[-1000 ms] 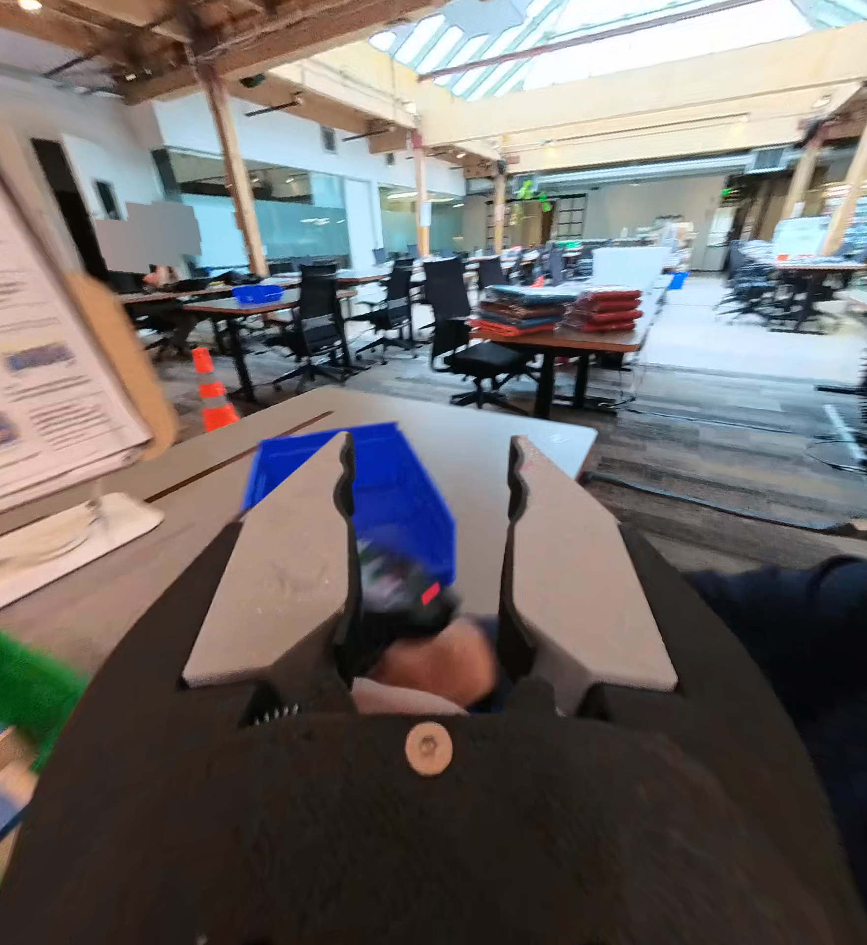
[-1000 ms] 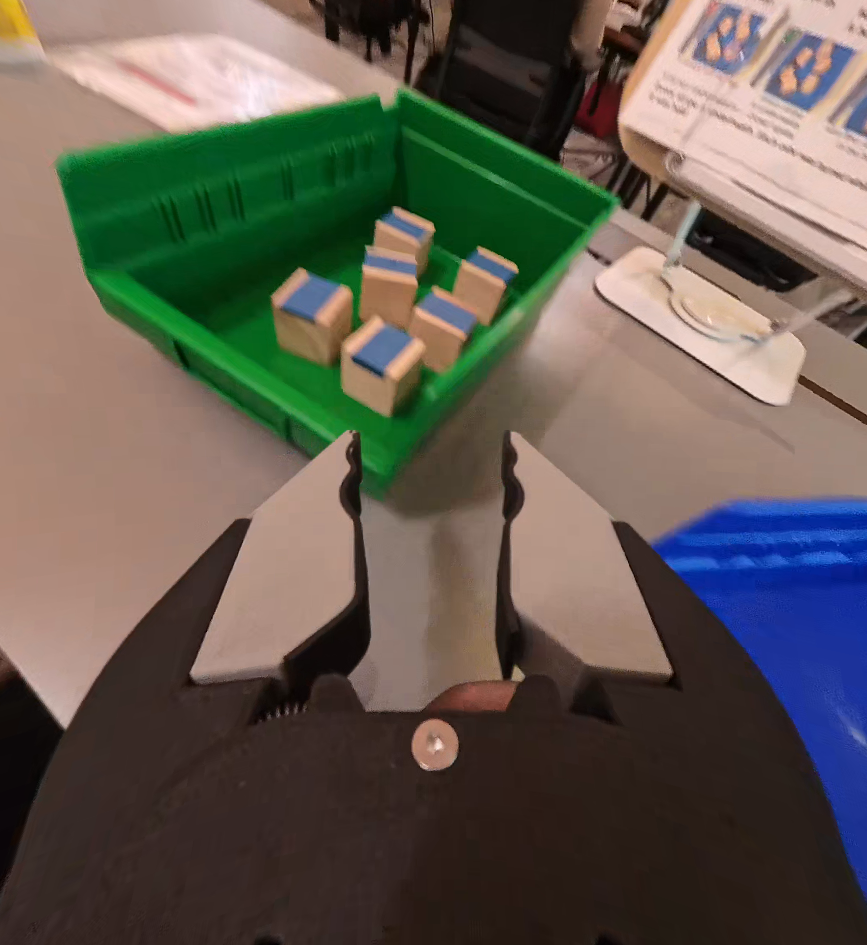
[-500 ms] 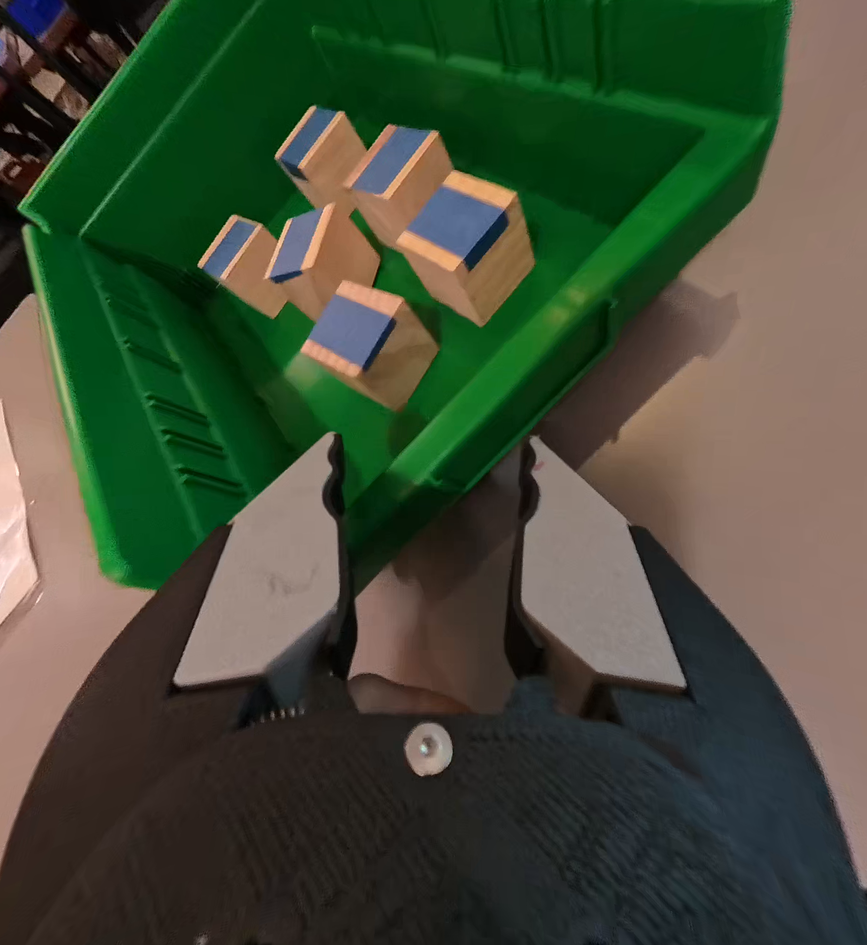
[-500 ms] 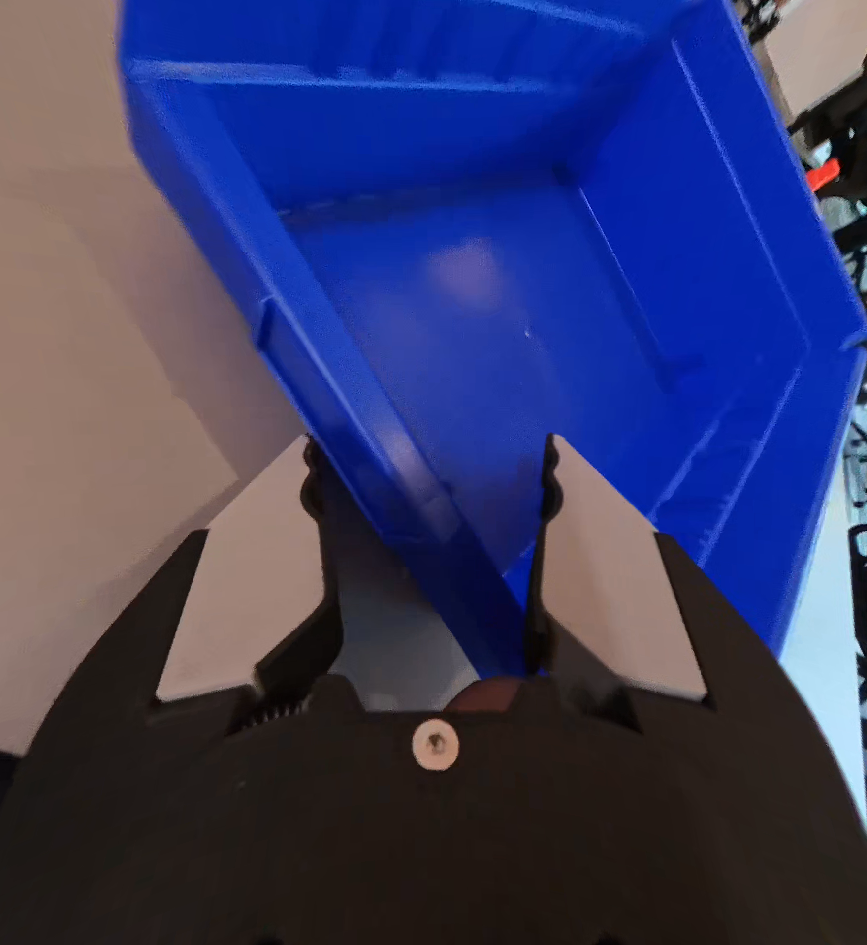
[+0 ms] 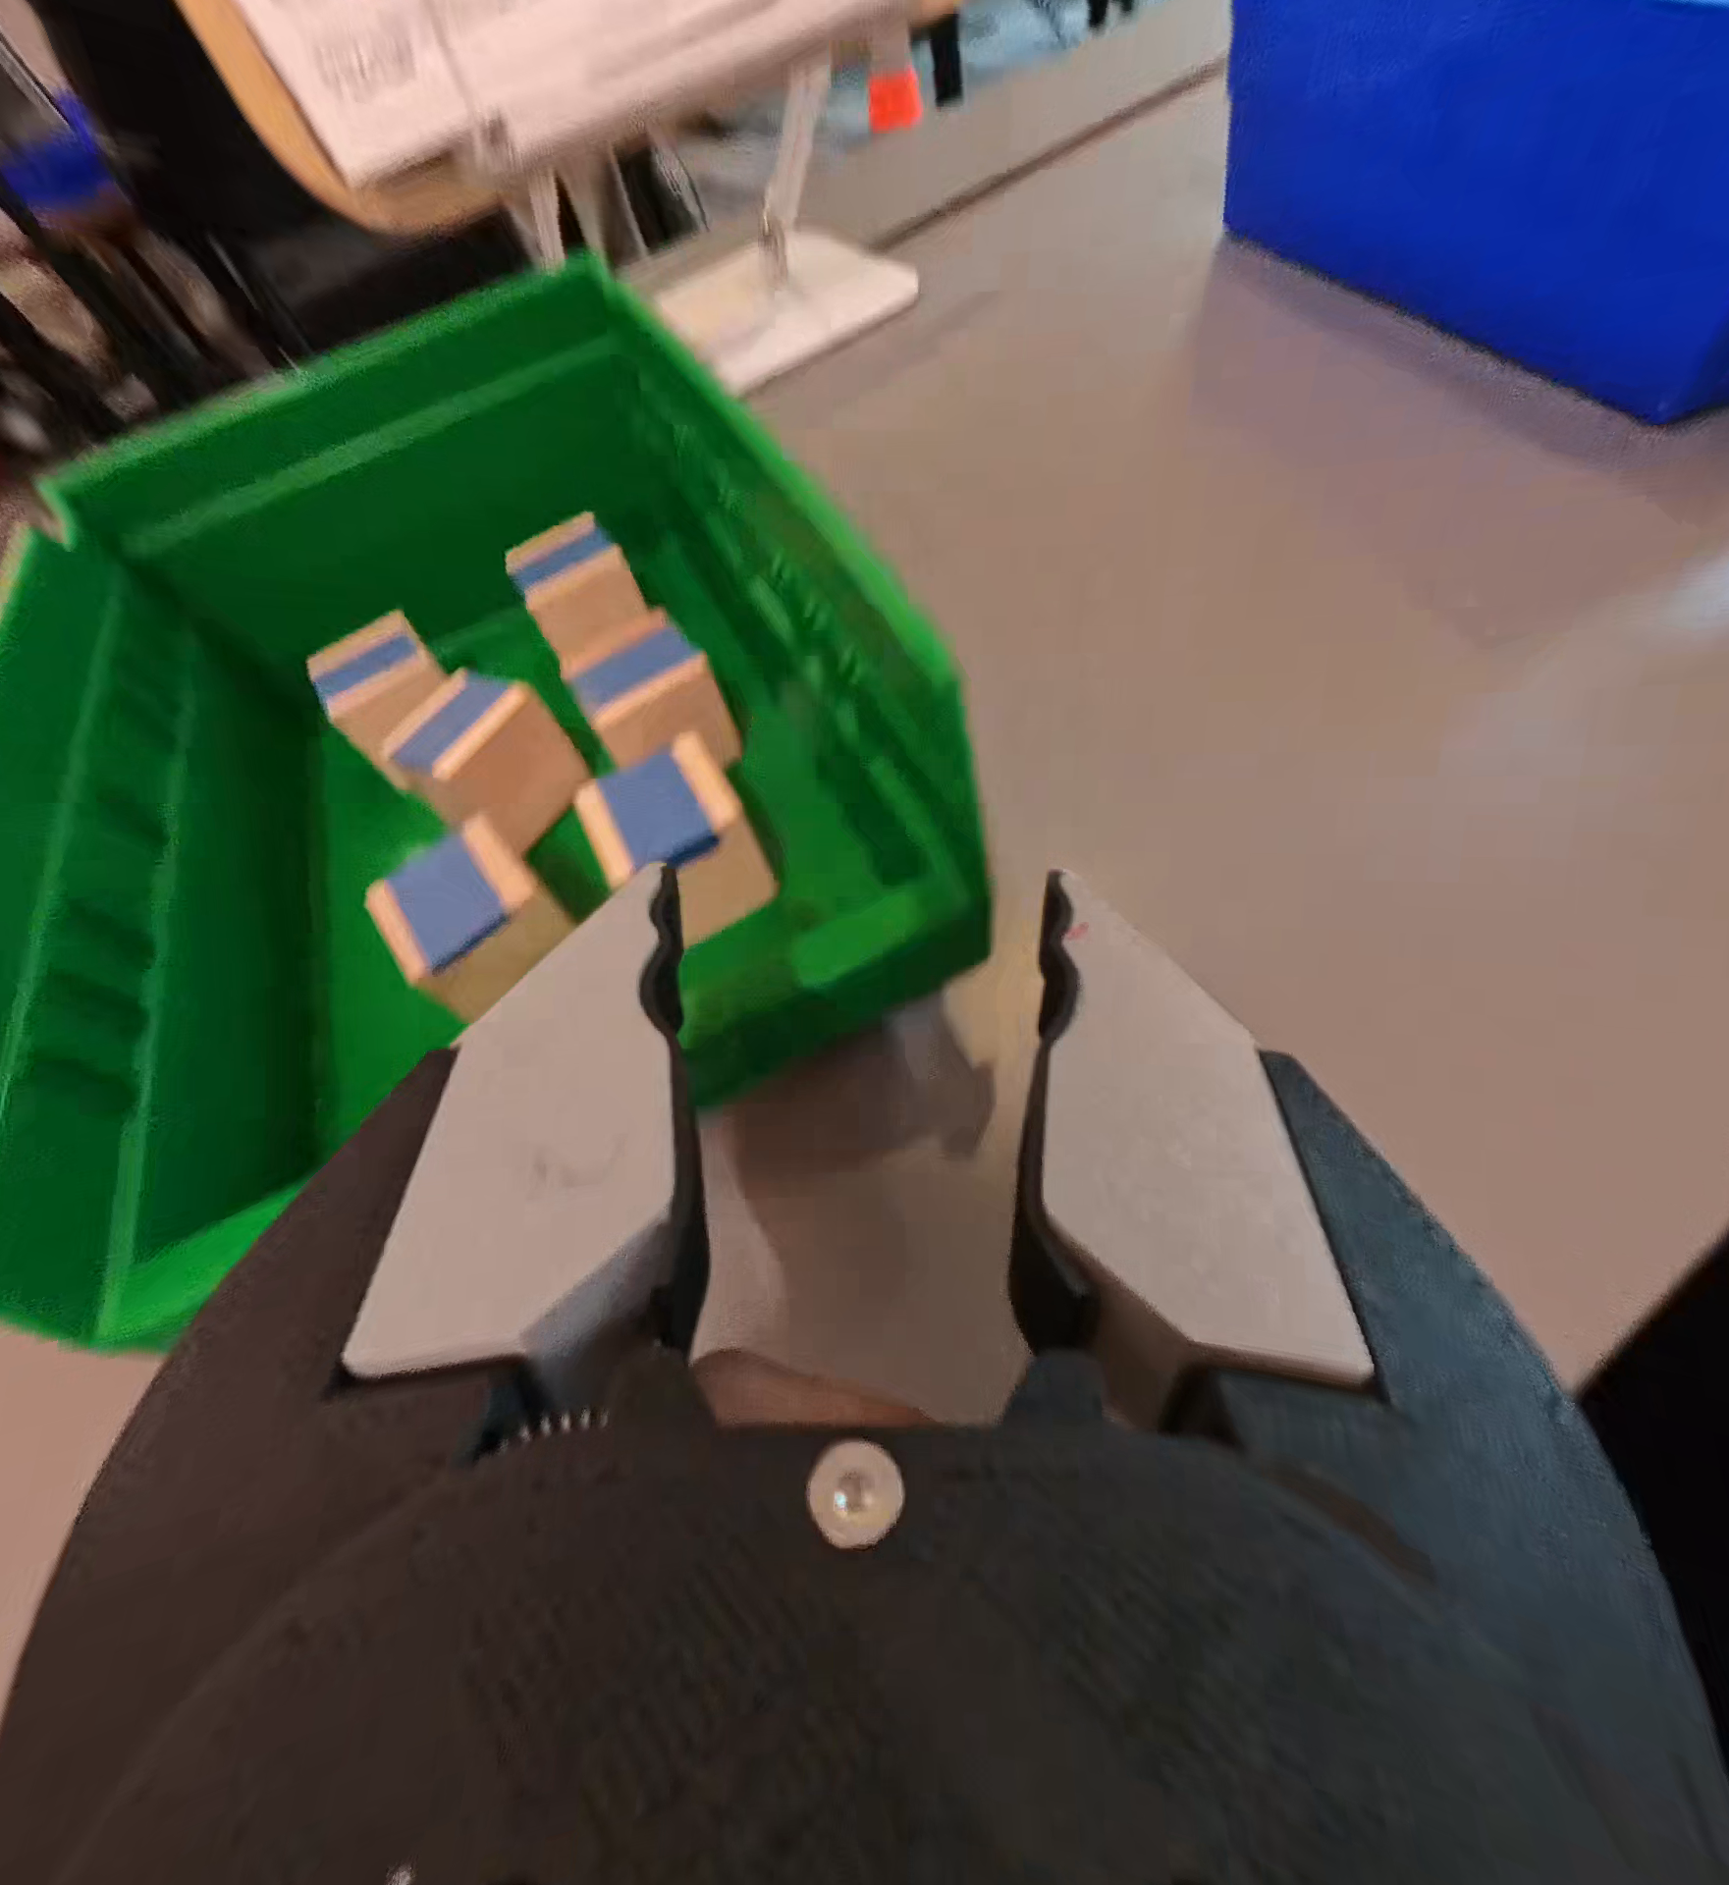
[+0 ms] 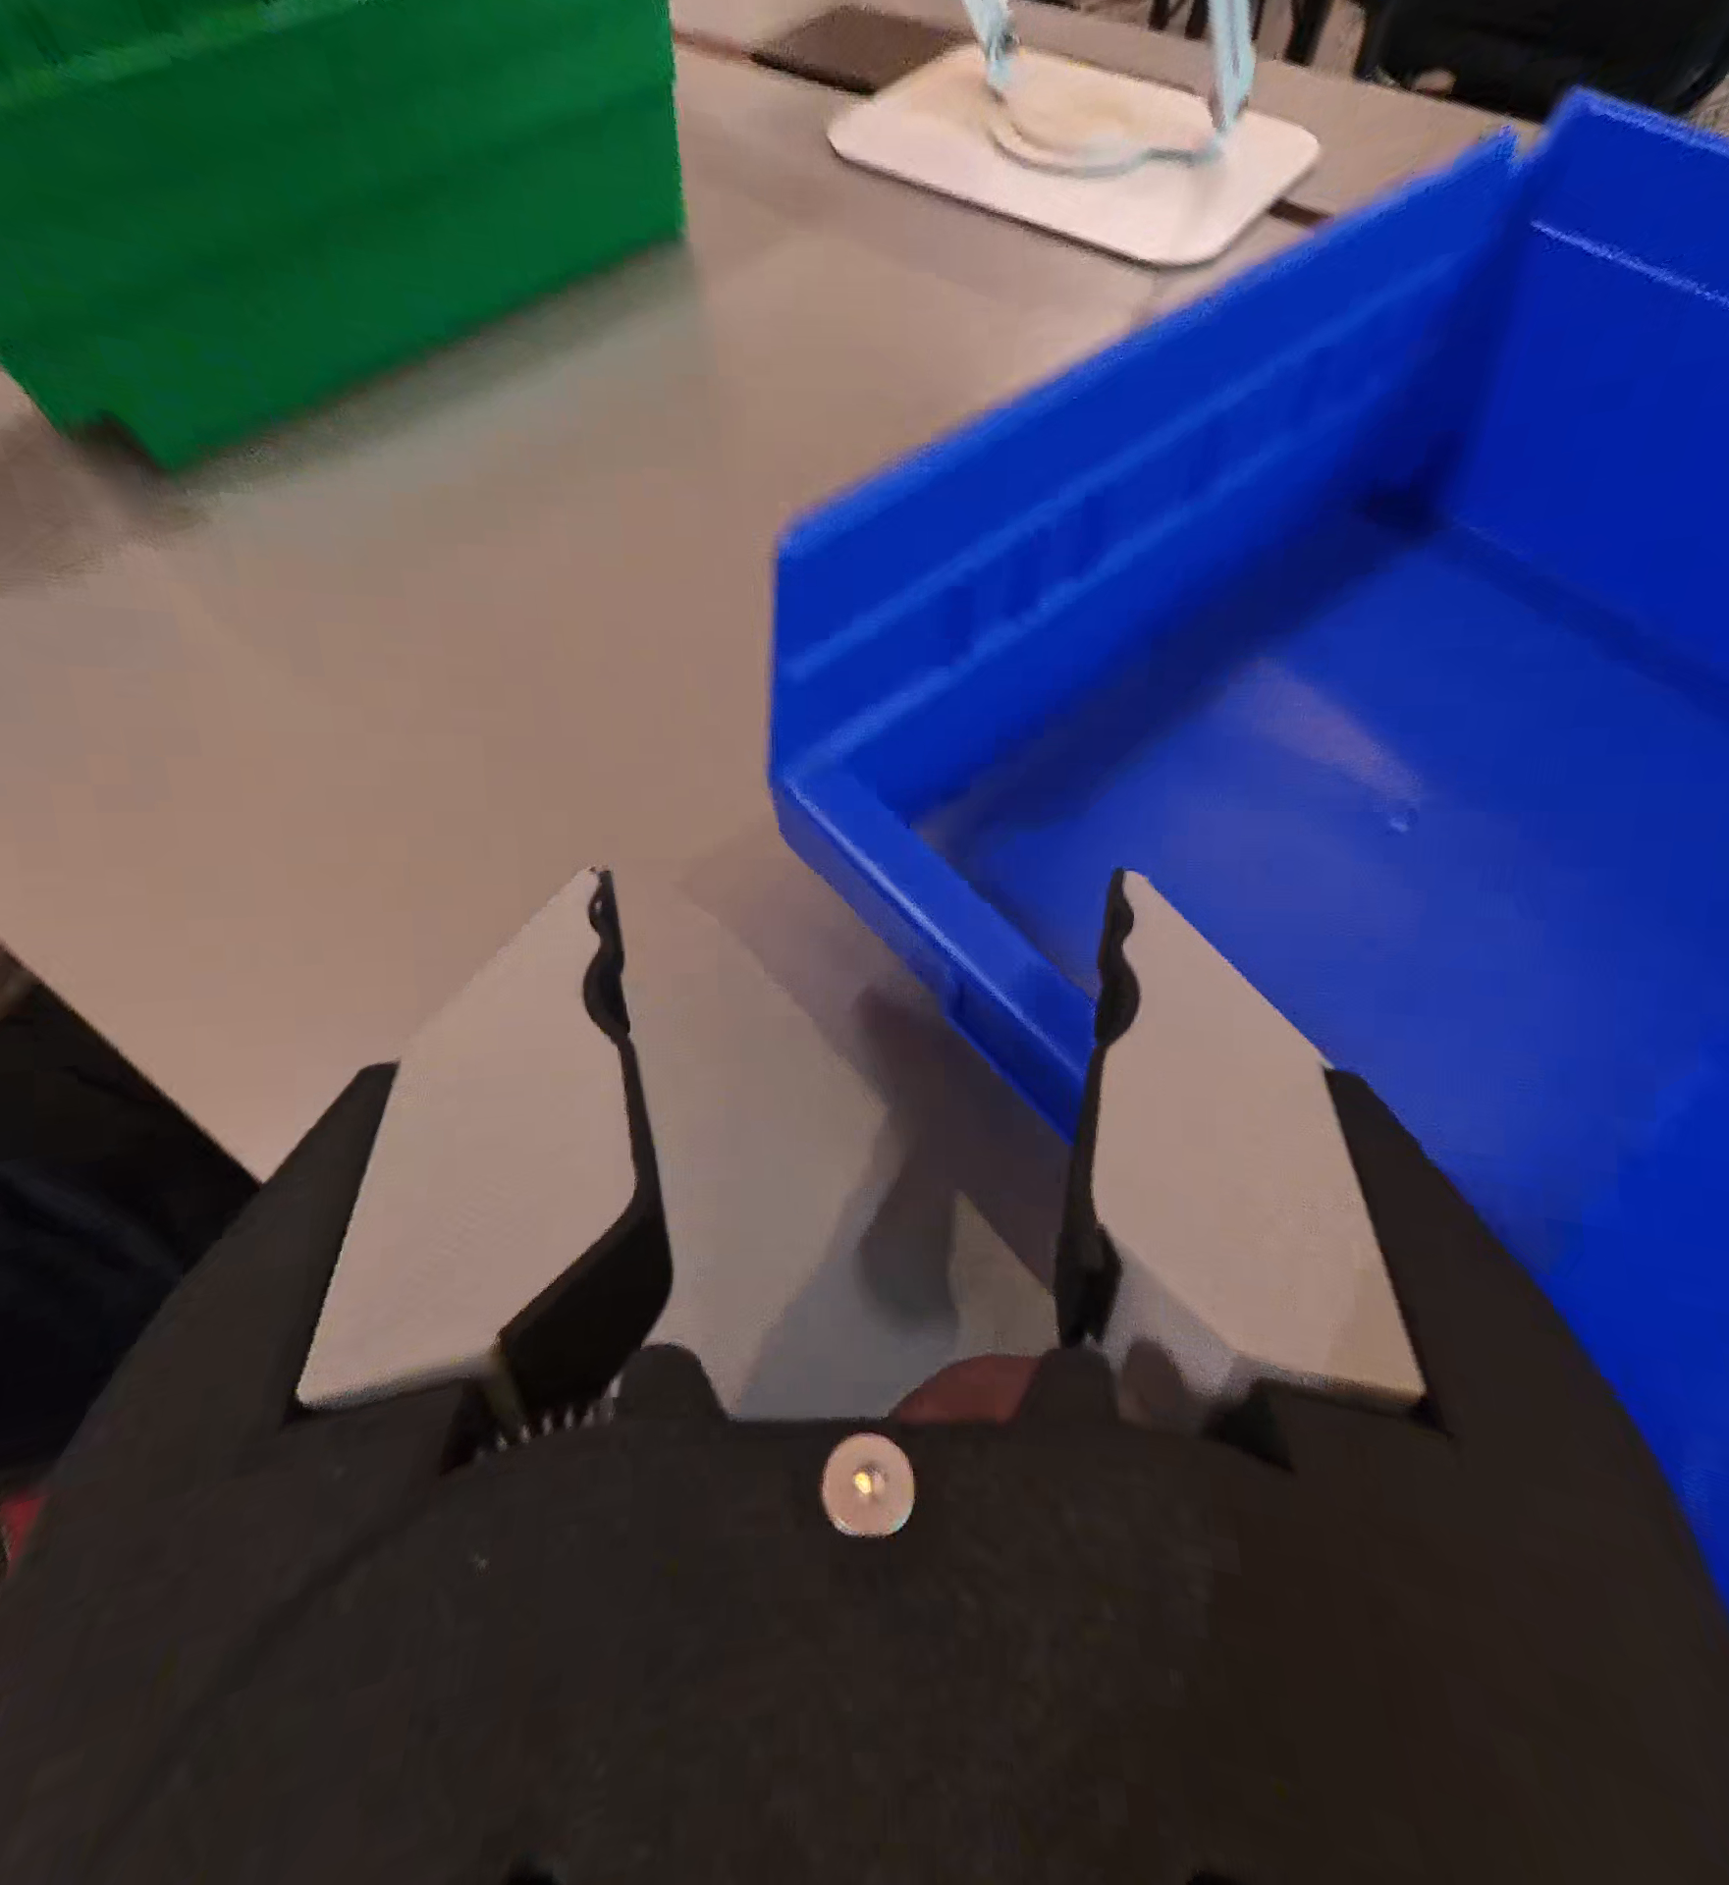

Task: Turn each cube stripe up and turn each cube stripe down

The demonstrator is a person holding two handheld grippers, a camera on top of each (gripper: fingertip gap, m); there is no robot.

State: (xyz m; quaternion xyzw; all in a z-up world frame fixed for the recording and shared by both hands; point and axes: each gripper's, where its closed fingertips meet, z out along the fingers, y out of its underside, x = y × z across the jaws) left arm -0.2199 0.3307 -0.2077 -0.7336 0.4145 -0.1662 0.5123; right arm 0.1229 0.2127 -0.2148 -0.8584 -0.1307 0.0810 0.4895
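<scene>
Several wooden cubes (image 5: 523, 755), each with a blue stripe facing up, stand in a green bin (image 5: 105, 918) at the left of the left wrist view. My left gripper (image 5: 860, 918) is open and empty, above the bin's near right corner. My right gripper (image 6: 860, 918) is open and empty, over the grey table (image 6: 381, 714) just left of an empty blue bin (image 6: 1350, 816). The green bin's outer wall (image 6: 309, 235) shows at the upper left of the right wrist view. The blue bin (image 5: 1513, 184) shows at the upper right of the left wrist view.
A white stand base (image 6: 1074, 153) with a clear holder stands behind the two bins; it carries a tilted printed sheet (image 5: 534, 82). The table's near edge (image 6: 95, 1061) runs at the lower left. Bare table lies between the bins.
Both views have swung quickly. My left gripper has pulled back from looking down into the green bin. My right gripper has moved off the blue bin's wall to its left and opened wider.
</scene>
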